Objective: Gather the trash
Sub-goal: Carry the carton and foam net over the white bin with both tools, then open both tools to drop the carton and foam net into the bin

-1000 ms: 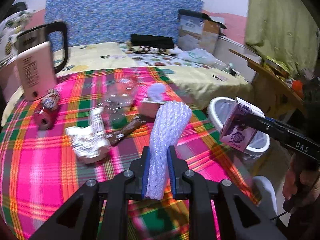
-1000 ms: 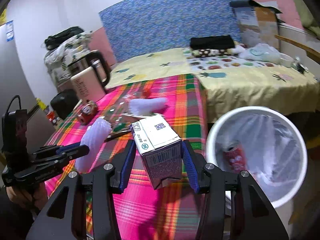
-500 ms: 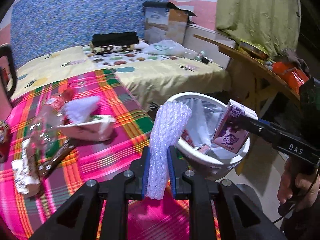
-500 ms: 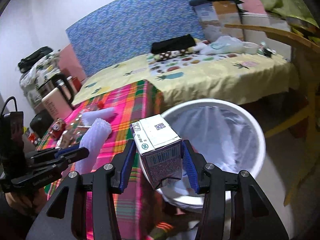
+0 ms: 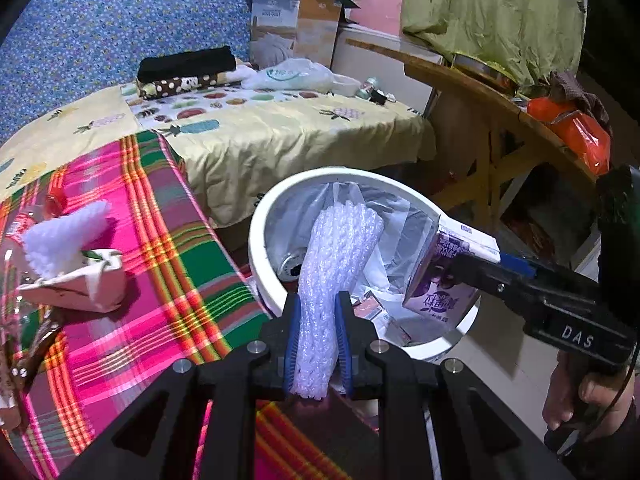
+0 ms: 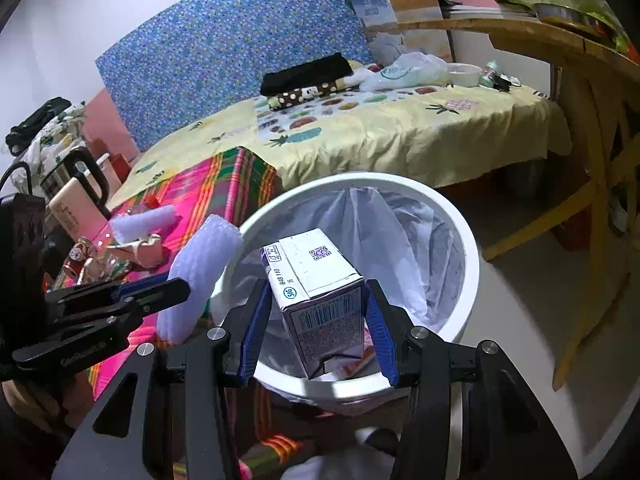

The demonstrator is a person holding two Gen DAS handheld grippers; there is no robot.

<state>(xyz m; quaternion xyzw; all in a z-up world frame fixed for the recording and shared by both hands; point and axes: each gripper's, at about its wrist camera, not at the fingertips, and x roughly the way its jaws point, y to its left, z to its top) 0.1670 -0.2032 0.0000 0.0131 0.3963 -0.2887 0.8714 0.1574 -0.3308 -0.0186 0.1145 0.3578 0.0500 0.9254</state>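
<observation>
While both loads hang over the bin rim [image 6: 472,264], floor [image 6: 520,304] lies beyond.

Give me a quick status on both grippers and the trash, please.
Left gripper shut on foam netting. Right gripper shut on milk carton. Both over white bin. Nothing blocking.

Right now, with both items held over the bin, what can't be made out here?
- Bin contents: both views, mostly hidden by the foam net and carton.
- Carton's front print: left wrist view, half covered by the right gripper.
- Trash at the plaid cloth's left: cut off, blurred.
</observation>
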